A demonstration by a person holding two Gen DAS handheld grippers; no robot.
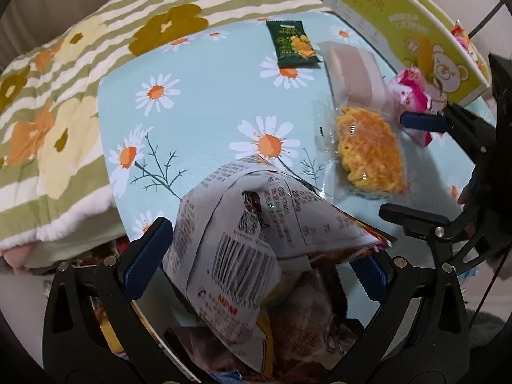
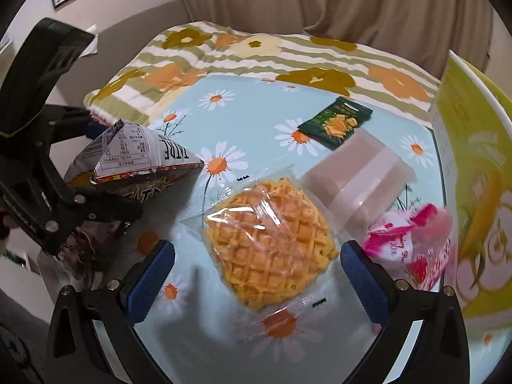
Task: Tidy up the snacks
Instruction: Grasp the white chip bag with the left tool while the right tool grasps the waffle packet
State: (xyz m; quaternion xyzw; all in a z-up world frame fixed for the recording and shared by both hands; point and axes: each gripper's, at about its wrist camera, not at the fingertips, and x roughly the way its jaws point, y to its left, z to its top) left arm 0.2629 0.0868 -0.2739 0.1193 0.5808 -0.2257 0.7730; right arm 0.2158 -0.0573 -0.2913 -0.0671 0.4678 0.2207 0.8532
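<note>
A grey-backed snack bag with a barcode stands tilted between the pads of my left gripper, which is shut on it. From the right wrist view the same bag sits in the left gripper at the table's left edge. My right gripper is open, one finger on each side of a clear-wrapped yellow waffle lying flat on the table. The waffle and the right gripper also appear at the right of the left wrist view.
On the blue daisy tablecloth lie a dark green packet, a clear-wrapped brownish bar and a pink packet. A yellow-green carton stands at the right edge. A striped flowered blanket lies behind the table.
</note>
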